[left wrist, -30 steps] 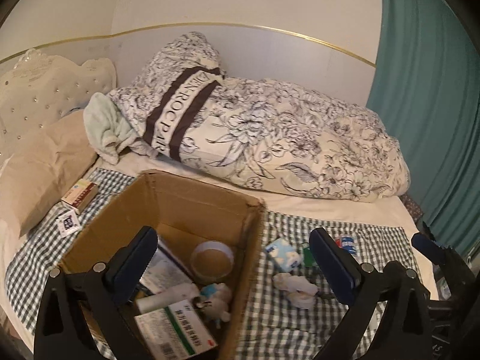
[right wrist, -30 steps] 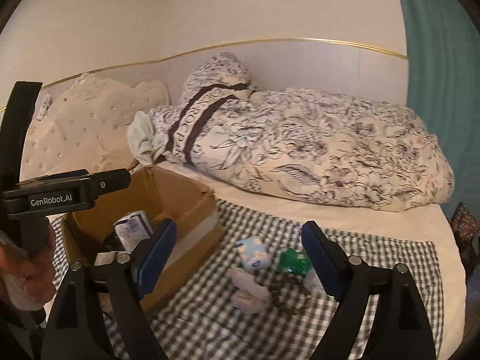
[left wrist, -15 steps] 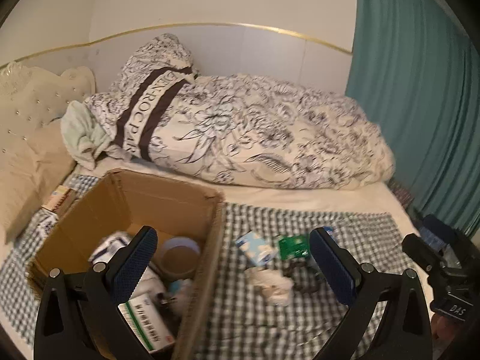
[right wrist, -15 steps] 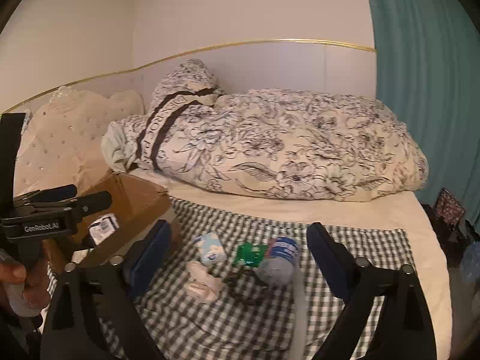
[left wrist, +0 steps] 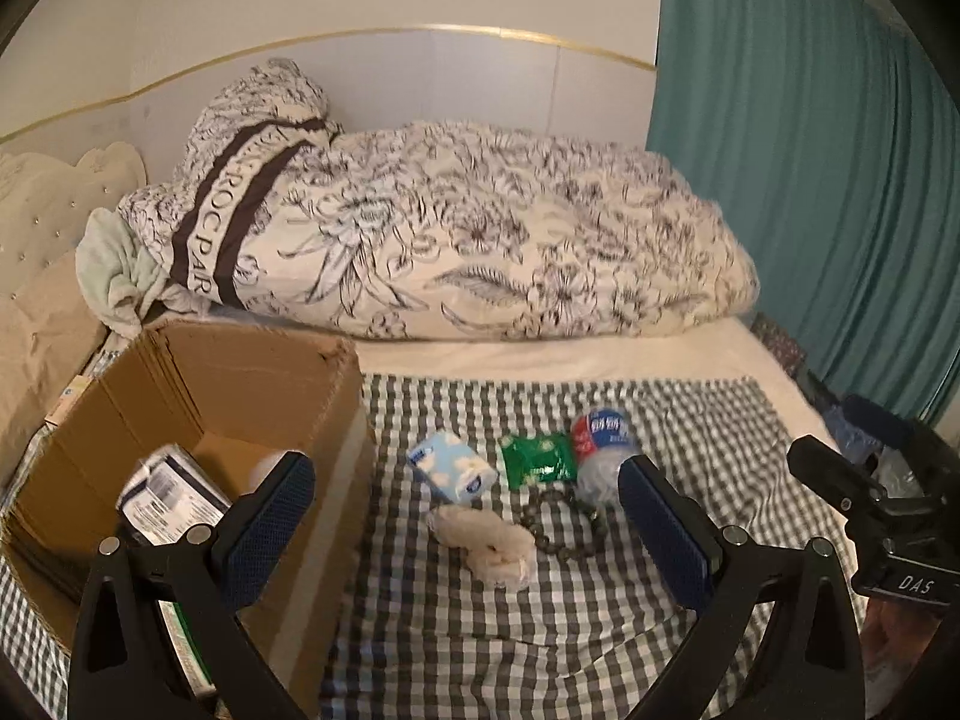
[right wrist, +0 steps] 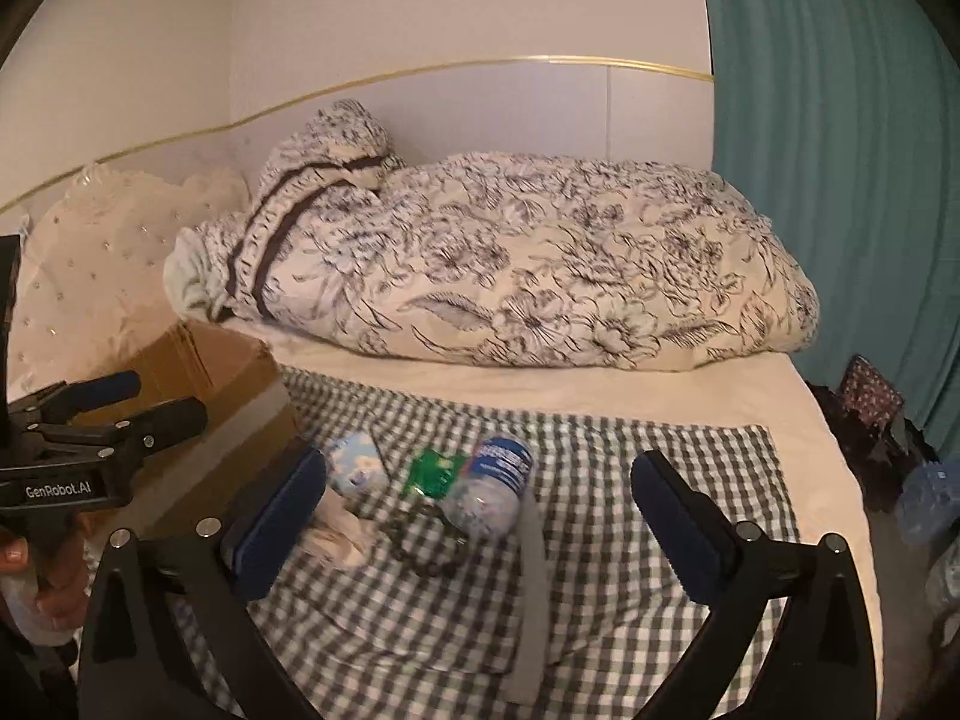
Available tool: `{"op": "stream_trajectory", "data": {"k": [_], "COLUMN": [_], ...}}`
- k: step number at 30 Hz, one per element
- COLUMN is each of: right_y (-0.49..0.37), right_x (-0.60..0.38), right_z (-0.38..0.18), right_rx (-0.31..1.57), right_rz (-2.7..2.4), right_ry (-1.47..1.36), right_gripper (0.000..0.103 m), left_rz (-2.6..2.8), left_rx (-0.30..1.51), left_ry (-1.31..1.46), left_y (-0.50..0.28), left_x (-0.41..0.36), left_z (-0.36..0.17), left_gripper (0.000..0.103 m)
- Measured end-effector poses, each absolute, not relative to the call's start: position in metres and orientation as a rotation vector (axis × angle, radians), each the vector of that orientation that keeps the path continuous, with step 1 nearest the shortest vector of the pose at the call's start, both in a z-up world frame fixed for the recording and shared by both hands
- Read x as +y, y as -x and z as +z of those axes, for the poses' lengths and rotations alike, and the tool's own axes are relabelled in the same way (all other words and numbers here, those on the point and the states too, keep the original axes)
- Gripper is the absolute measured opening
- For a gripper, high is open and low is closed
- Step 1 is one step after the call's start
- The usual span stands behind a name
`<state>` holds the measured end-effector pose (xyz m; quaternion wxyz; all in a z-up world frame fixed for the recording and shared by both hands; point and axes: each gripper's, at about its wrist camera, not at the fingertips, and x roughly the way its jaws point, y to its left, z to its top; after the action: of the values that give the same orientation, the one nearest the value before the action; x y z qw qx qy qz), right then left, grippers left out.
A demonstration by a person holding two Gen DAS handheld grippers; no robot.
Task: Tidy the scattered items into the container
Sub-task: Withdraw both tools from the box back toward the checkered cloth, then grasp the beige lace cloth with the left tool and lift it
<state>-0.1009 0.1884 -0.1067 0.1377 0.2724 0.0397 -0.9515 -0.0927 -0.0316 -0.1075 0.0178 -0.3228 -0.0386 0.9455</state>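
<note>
Box [left wrist: 198,396] left of bottle [left wrist: 603,456] and packets [left wrist: 534,459] on cloth [left wrist: 690,420]

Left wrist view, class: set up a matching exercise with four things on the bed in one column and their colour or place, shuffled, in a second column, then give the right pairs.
Things:
1. tissue pack
2. sachet
3. plastic bottle
4. cardboard box

Descriptions:
A. green
B. left of the checked cloth's loose items
C. light blue with white flowers
D. clear, lying on its side, red and blue label

Pairs: 1-C, 2-A, 3-D, 4-B
</note>
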Motion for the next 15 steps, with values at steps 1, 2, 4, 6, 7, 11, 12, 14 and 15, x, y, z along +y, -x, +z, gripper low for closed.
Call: {"op": "stream_trajectory", "data": {"k": [1, 2, 4, 6, 7, 11, 12, 14, 15], "right_y": [0.103, 0.105, 0.111, 0.116, 0.118, 0.125, 0.126, 0.129, 0.131], "right_x": [0.19, 0.192, 0.194, 0.194, 0.194, 0.196, 0.197, 0.199, 0.2], "right_z": [-0.112, -0.118, -0.133, -0.148, -0.155, -0.179, -0.183, -0.189, -0.191], "right_rx": [0.122, 0.128, 0.15, 0.186, 0.197, 0.219, 0.222, 0.225, 0.227], "right_rz": [-2.752, -2.746, -2.729, -2.731, -2.73, -2.727, -2.73, -2.738, -2.744], "right_ry": [-0.801, -0.818, -0.859, -0.9, -0.914, -0.97, -0.98, -0.995, -1.0], "right_gripper": [0.103, 0.103, 0.103, 0.103, 0.103, 0.103, 0.103, 0.103, 0.103], "left_rz": [2.933, 2.927, 2.916, 2.908, 2.906, 2.919, 2.923, 2.934, 2.941], "left_rx": [-0.118, -0.118, -0.116, -0.104, -0.095, -0.056, -0.041, -0.012, 0.001], "left_ry": [1.02, 1.03, 1.049, 1.068, 1.068, 1.068, 1.066, 1.066, 1.074], "left_y": [0.095, 0.096, 0.1, 0.103, 0.104, 0.109, 0.111, 0.113, 0.115], "left_x": [-0.029, -0.026, -0.021, -0.015, -0.011, -0.001, 0.001, 0.002, 0.003], "left_z": [-0.112, -0.116, -0.124, -0.131, -0.134, -0.145, -0.148, -0.155, -0.159], "left_gripper": [0.103, 0.103, 0.103, 0.103, 0.103, 0.103, 0.103, 0.103, 0.103]}}
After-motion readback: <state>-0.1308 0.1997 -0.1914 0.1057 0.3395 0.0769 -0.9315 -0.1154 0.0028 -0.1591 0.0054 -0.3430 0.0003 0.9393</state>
